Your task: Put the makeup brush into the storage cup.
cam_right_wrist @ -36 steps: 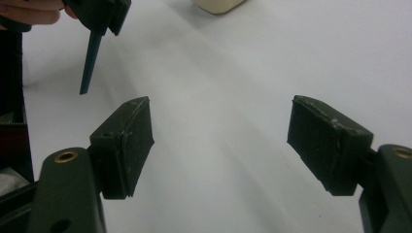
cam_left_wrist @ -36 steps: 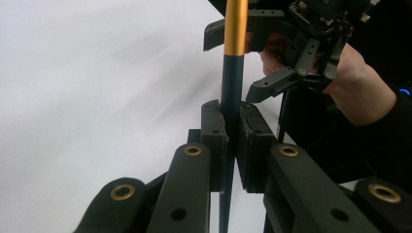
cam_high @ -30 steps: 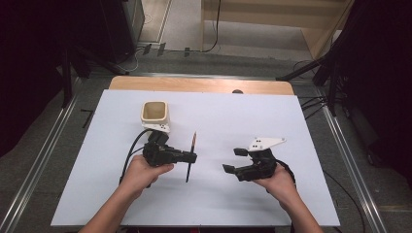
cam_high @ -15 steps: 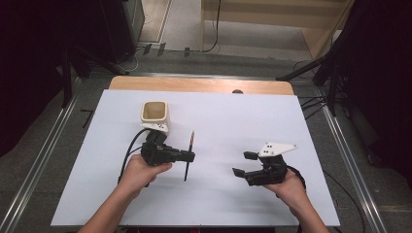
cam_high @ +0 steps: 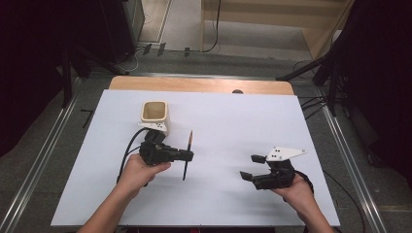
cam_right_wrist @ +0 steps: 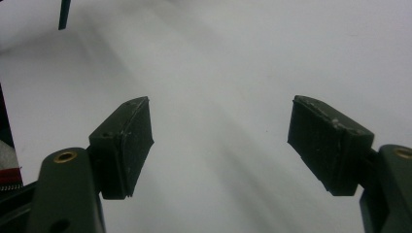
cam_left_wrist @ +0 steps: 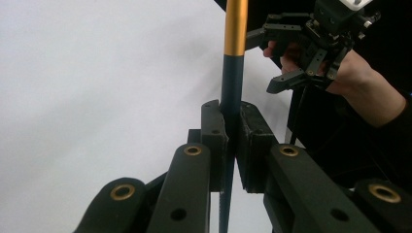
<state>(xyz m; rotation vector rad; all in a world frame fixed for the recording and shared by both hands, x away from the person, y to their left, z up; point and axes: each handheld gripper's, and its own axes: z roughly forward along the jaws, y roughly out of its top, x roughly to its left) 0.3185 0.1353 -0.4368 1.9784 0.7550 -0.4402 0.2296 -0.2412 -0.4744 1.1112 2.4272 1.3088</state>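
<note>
Between the closed jaws of the left gripper [cam_high: 187, 155] a thin dark brush [cam_high: 187, 155] is clamped mid-shaft, long axis running away from the person, gold-banded end farthest. Its tips are too small to make out. The right gripper [cam_high: 248, 167] hangs wide open and empty over the white table [cam_high: 233, 116], well apart.

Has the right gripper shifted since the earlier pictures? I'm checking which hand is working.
Yes. The right gripper has drifted rightward, away from the cream square cup and toward the white table's right edge.

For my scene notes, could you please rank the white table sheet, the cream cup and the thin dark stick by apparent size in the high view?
1. White table sheet, by far the largest.
2. Cream cup.
3. Stick: longer than the cup, but far thinner.
</note>
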